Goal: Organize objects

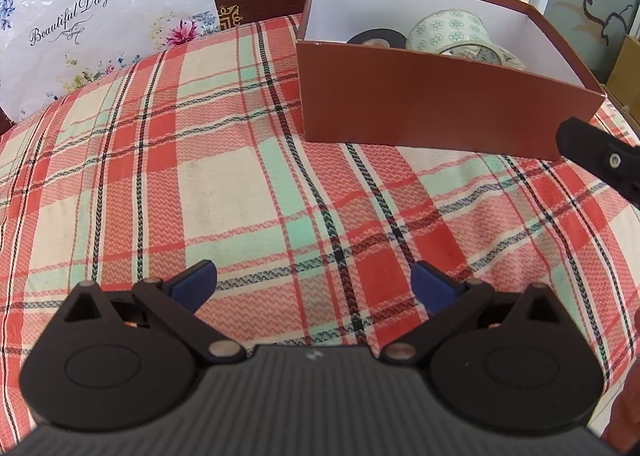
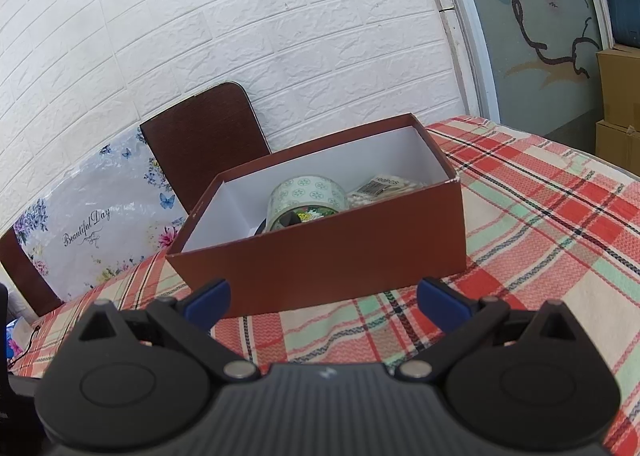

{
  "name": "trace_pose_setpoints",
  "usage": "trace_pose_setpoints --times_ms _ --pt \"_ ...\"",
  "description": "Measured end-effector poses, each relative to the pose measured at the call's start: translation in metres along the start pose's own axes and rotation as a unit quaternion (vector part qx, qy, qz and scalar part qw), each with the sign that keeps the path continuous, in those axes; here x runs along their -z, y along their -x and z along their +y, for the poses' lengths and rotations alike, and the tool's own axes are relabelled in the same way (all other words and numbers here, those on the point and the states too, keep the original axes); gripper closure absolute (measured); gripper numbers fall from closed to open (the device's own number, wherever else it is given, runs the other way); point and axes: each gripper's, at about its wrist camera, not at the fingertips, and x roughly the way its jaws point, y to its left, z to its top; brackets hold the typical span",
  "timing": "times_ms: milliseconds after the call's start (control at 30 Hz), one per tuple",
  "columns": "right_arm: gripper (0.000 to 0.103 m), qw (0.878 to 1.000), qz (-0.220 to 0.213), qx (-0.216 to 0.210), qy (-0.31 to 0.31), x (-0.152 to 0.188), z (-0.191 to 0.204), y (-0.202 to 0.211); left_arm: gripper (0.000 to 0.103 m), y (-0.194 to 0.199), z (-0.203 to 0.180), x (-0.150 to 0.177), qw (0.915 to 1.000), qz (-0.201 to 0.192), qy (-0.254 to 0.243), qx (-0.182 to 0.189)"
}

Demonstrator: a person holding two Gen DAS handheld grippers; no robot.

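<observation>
While both grippers' fingers (image 2: 208, 302) are hanging spread and empty, the brown box (image 2: 320, 252) holding tape rolls (image 2: 306, 195) is sitting just ahead; bumping it could be pushing it away.

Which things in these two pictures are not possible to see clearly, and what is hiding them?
- Box floor: near wall hides it, both views.
- Black roll: only its top shows in the left view; in the right view the patterned tape roll covers it.
- Packet: label too small to read, right view; absent from the left view.
- Right gripper: cut off by the left view's edge.
</observation>
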Motion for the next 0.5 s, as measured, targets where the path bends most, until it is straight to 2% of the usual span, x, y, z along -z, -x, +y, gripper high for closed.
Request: trace_pose_setpoints --times_ms 500 --pt "0.000 1.000 0.001 0.003 0.001 0.0025 0.0026 0.0028 0.000 0.0022 0.0007 0.0016 1.0000 -0.001 0.000 0.002"
